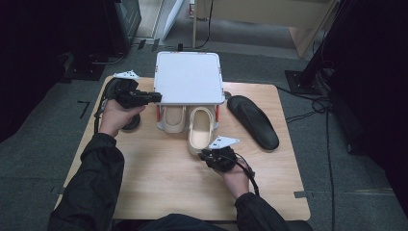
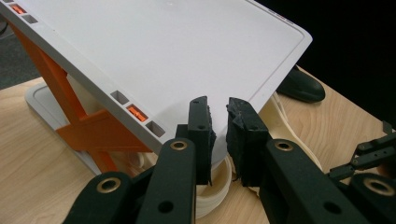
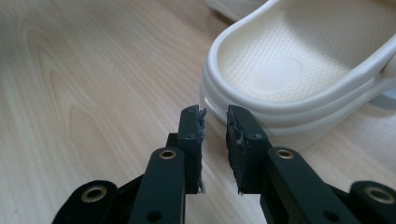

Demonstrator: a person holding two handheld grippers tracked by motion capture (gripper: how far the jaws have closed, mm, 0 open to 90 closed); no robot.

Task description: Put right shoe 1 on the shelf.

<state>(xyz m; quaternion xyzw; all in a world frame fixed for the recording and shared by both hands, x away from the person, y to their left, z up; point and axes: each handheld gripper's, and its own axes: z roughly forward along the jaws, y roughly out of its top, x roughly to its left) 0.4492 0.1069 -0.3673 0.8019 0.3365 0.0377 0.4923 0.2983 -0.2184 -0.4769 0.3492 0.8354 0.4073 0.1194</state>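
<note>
Where the wooden table [image 1: 159, 178] fills the middle of the high view, carries a white rack [image 1: 188, 77] at upper centre, flat-topped, on orange legs. To the right of the rack, near the table's right edge, a black insole [image 1: 252, 121], lying flat. Under the rack's near edge, two cream clogs: one clog [image 1: 174, 118] tucked partly beneath it, the other clog [image 1: 201, 130] just right of it and sticking out toward the bottom of the frame. Left of centre, the left gripper [image 1: 156, 97], tips at the rack's near left corner; in the left gripper view, jaws close together with a narrow gap, in front of the rack's white edge, with contact impossible to tell. Lower centre, the right gripper [image 1: 204, 153], just at the heel of the protruding clog; in the right gripper view, pads [image 3: 239, 135] nearly together, nothing pinched, heel rim just beyond.
</note>
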